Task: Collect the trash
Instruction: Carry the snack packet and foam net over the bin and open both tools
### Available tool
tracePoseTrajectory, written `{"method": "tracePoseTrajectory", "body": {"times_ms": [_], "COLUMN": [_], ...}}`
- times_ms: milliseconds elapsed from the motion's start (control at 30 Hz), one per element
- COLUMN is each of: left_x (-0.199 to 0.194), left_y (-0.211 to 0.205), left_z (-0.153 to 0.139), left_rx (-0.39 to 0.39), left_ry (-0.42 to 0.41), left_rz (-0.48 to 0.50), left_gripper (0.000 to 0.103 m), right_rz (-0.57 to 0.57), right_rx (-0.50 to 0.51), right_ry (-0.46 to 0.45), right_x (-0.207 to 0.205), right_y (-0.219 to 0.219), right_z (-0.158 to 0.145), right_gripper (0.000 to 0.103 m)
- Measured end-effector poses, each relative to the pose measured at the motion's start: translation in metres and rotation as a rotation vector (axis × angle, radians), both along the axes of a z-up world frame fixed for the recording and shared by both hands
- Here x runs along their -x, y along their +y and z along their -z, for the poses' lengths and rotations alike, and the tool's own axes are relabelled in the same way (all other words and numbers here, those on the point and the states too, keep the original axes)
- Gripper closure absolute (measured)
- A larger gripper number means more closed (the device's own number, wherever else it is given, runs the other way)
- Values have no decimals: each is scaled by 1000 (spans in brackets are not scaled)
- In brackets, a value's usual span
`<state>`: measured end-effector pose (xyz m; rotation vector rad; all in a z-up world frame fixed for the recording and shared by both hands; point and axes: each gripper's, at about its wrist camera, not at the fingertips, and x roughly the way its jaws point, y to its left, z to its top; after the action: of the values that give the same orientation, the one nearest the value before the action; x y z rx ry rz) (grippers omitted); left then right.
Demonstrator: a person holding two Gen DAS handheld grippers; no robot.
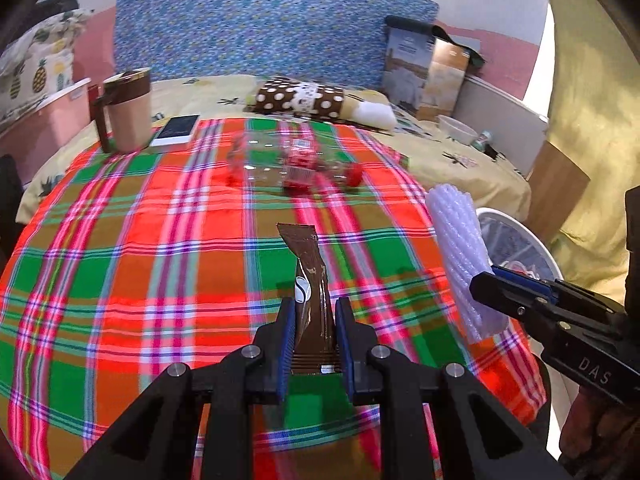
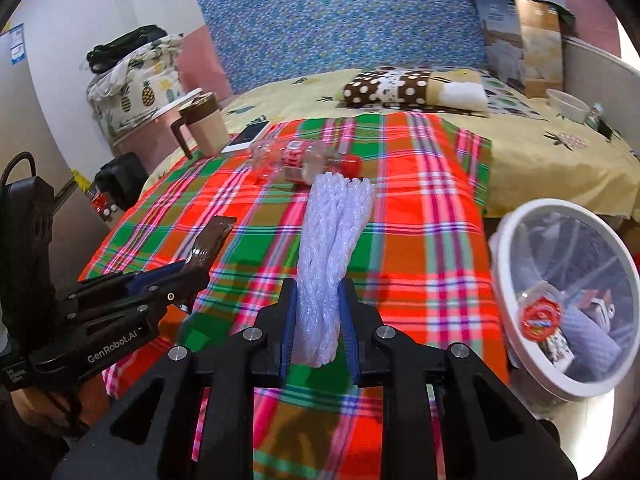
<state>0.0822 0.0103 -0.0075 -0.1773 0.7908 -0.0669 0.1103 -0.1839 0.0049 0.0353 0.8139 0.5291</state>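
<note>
Plaid cloth (image 1: 120,260) over a bed, blue patterned headboard (image 1: 260,20) at twelve o'clock, left gripper (image 1: 314,312) pinching brown wrapper (image 1: 308,276), right gripper (image 2: 318,300) pinching white foam net (image 2: 332,248), plastic bottle (image 1: 296,160) lying beyond, white bin (image 2: 520,360) at three o'clock.

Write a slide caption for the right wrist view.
Right claw grips white foam netting above plaid cloth, beside the trash bin.

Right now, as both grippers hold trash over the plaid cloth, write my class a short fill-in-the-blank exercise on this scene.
1. The left gripper is shut on a brown ____.
2. The right gripper holds white foam ____.
3. The clear bottle lying on the cloth has a ____ cap.
4. The white bin beside the cloth already holds some ____.

Missing words: wrapper; netting; red; trash
</note>
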Motion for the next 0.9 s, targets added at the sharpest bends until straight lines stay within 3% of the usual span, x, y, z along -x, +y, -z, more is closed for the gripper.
{"method": "tracePoseTrajectory", "body": {"times_ms": [567, 900], "left_x": [-30, -43], "left_y": [-82, -118], "left_z": [-7, -1], "left_rx": [-5, -15], "left_ry": [-13, 4], "left_rz": [189, 251], "left_gripper": [83, 83], "right_rz": [235, 258], "right_rx": [8, 18], "right_ry": [43, 119], "right_x": [5, -11], "right_y": [-94, -111], "right_z": [18, 40], "right_gripper": [80, 80]}}
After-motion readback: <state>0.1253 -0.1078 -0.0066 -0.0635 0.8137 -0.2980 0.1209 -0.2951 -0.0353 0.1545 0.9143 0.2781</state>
